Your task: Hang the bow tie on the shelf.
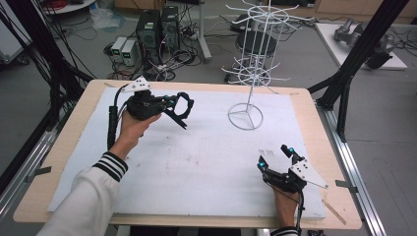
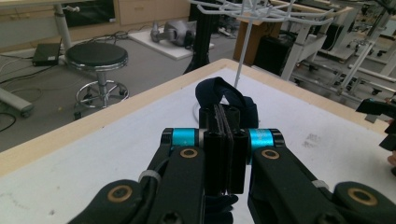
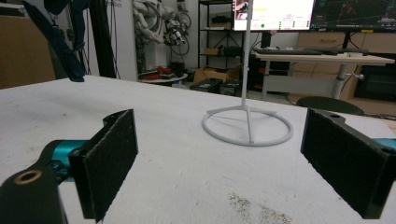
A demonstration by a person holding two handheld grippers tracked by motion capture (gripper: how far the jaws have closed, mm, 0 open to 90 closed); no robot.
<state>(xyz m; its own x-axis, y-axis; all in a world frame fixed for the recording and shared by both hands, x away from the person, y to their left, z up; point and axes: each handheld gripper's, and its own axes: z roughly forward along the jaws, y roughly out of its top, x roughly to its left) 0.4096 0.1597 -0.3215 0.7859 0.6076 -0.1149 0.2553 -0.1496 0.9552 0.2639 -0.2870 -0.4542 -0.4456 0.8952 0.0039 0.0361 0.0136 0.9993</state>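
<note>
Fabric, dark navy and looped like a strap or band [image 2: 224, 95], is sitting pinched between the closed jaws of the left gripper [image 1: 178, 109], which is holding it in the air above the far left part of the white board [image 1: 196, 157]. In the high view the loop [image 1: 186, 105] is hanging from the jaw tips, pointing toward the white wire display rack [image 1: 251, 73] standing at the far middle of the board on its ring base [image 3: 247, 126]. The step in hand looks like carrying the strap to the rack to hang it on one of the wire hooks. The next move is calling for lifting the loop to hook height and threading its open part over a prong before letting go. The right gripper [image 1: 278, 157] is resting low near the board's near right corner, its jaws spread wide apart with nothing between them, well clear of the rack.
</note>
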